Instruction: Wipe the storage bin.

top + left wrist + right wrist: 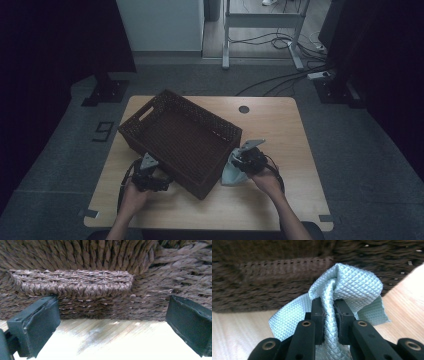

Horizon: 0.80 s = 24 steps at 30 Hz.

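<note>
Right gripper (329, 307) is clamping a bunched fold of the light-blue cloth (354, 282), near the basket's (150, 120) right wall above the desk (280, 125). Soft, light, it likely drapes; a gathered fold suits gripping. Left gripper (112, 327) is standing open.

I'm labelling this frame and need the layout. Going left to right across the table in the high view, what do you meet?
Left gripper → woven basket → light blue cloth, pinched by the right gripper at the basket's right side.
</note>
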Each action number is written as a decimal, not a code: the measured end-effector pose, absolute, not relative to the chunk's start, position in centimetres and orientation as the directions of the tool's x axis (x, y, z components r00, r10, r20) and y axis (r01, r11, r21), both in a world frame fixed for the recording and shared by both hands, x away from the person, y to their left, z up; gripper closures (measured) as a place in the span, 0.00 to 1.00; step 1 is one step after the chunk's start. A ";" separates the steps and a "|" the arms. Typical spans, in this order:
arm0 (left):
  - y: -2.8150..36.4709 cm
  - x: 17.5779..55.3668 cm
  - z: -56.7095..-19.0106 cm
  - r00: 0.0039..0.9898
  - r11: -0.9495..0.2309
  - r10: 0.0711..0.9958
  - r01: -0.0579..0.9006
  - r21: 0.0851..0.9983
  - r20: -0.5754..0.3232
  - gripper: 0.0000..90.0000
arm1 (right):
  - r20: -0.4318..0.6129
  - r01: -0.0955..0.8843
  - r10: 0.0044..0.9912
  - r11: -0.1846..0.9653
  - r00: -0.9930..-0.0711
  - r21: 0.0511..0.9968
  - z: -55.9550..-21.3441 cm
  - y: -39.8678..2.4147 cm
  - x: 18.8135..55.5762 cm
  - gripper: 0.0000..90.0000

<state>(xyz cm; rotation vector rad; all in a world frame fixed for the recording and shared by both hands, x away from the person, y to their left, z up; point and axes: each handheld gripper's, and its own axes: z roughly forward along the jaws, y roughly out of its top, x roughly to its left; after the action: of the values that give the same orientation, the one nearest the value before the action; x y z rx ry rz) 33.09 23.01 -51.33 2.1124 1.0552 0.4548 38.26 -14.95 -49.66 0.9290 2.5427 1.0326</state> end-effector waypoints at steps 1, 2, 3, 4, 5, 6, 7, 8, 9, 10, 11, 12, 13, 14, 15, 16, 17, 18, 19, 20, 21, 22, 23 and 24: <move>23.0 33.1 -51.3 0.602 -0.405 0.798 0.544 0.735 -0.006 0.00 | 0.015 0.473 0.647 0.541 -0.762 0.695 -49.7 -15.0 38.4 0.87; 23.0 33.1 -51.3 0.603 -0.405 0.798 0.544 0.735 -0.006 0.00 | 0.017 0.478 0.653 0.535 -0.757 0.697 -49.6 -15.2 38.5 0.87; 23.0 33.1 -51.3 0.602 -0.405 0.798 0.544 0.735 -0.006 0.00 | 0.021 0.482 0.659 0.528 -0.752 0.699 -49.6 -15.3 38.7 0.87; 23.0 33.1 -51.3 0.603 -0.405 0.798 0.544 0.735 -0.006 0.00 | 0.022 0.483 0.662 0.523 -0.749 0.702 -49.6 -15.5 38.9 0.87; 23.0 33.1 -51.3 0.603 -0.405 0.798 0.544 0.735 -0.006 0.00 | 0.023 0.489 0.669 0.520 -0.743 0.701 -49.5 -15.6 39.0 0.87; 23.0 33.1 -51.3 0.603 -0.404 0.798 0.544 0.735 -0.007 0.00 | 0.019 0.488 0.672 0.517 -0.740 0.703 -49.5 -15.7 39.2 0.87; 23.0 33.1 -51.4 0.602 -0.404 0.798 0.544 0.735 -0.007 0.00 | 0.023 0.492 0.676 0.512 -0.736 0.704 -49.5 -15.9 39.4 0.87; 23.0 33.1 -51.4 0.602 -0.405 0.798 0.544 0.735 -0.006 0.00 | 0.021 0.493 0.681 0.508 -0.732 0.706 -49.5 -16.0 39.6 0.87; 23.0 33.1 -51.4 0.602 -0.405 0.798 0.544 0.735 -0.006 0.00 | 0.023 0.498 0.687 0.502 -0.726 0.707 -49.5 -16.1 39.7 0.87; 23.0 33.1 -51.4 0.602 -0.405 0.798 0.544 0.735 -0.006 0.00 | 0.024 0.499 0.690 0.499 -0.724 0.708 -49.5 -16.2 40.0 0.87; 23.0 33.1 -51.4 0.602 -0.404 0.798 0.544 0.735 -0.006 0.00 | 0.025 0.501 0.692 0.497 -0.721 0.709 -49.5 -16.2 40.1 0.87; 23.0 33.1 -51.4 0.602 -0.405 0.798 0.544 0.735 -0.006 0.00 | 0.024 0.504 0.696 0.495 -0.718 0.708 -49.5 -16.3 40.3 0.87; 23.0 33.1 -51.4 0.602 -0.404 0.798 0.544 0.735 -0.006 0.00 | 0.021 0.502 0.696 0.496 -0.718 0.709 -49.5 -16.3 40.4 0.87; 23.0 33.1 -51.4 0.602 -0.404 0.798 0.544 0.735 -0.007 0.00 | 0.022 0.504 0.699 0.492 -0.714 0.710 -49.5 -16.3 40.6 0.87; 23.0 33.1 -51.4 0.602 -0.404 0.798 0.544 0.735 -0.007 0.00 | 0.019 0.504 0.702 0.492 -0.712 0.710 -49.5 -16.3 40.7 0.87; 23.0 33.1 -51.4 0.602 -0.404 0.798 0.544 0.735 -0.006 0.00 | 0.015 0.506 0.705 0.493 -0.709 0.708 -49.5 -16.4 40.9 0.87; 23.0 33.1 -51.4 0.602 -0.404 0.798 0.544 0.735 -0.006 0.00 | 0.017 0.509 0.709 0.490 -0.705 0.708 -49.5 -16.4 41.0 0.87; 23.0 33.1 -51.4 0.602 -0.404 0.798 0.544 0.735 -0.006 0.00 | 0.013 0.511 0.714 0.487 -0.700 0.708 -49.5 -16.5 41.2 0.87; 23.0 33.1 -51.4 0.602 -0.404 0.798 0.544 0.735 -0.006 0.00 | 0.011 0.513 0.717 0.488 -0.697 0.706 -49.5 -16.6 41.3 0.87; 23.0 33.1 -51.4 0.602 -0.404 0.798 0.544 0.735 -0.006 0.00 | 0.011 0.517 0.723 0.484 -0.691 0.706 -49.5 -16.6 41.5 0.87; 23.0 33.1 -51.4 0.602 -0.404 0.798 0.544 0.736 -0.006 0.00 | 0.009 0.519 0.727 0.481 -0.687 0.707 -49.5 -16.8 41.7 0.88; 23.0 33.1 -51.4 0.602 -0.404 0.798 0.543 0.736 -0.006 0.00 | 0.009 0.523 0.735 0.474 -0.678 0.708 -49.5 -16.9 41.9 0.87; 23.0 33.1 -51.4 0.603 -0.405 0.798 0.543 0.736 -0.006 0.00 | 0.012 0.528 0.738 0.471 -0.675 0.707 -49.6 -17.0 42.0 0.88; 23.0 33.1 -51.4 0.604 -0.407 0.797 0.543 0.735 -0.004 0.00 | 0.012 0.530 0.741 0.469 -0.671 0.706 -49.6 -17.1 42.1 0.88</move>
<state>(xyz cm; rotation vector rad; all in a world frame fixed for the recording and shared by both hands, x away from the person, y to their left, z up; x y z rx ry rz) 33.10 23.05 -51.36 2.1138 1.0531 0.4554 42.15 -17.13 -49.58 1.0827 2.4240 1.0100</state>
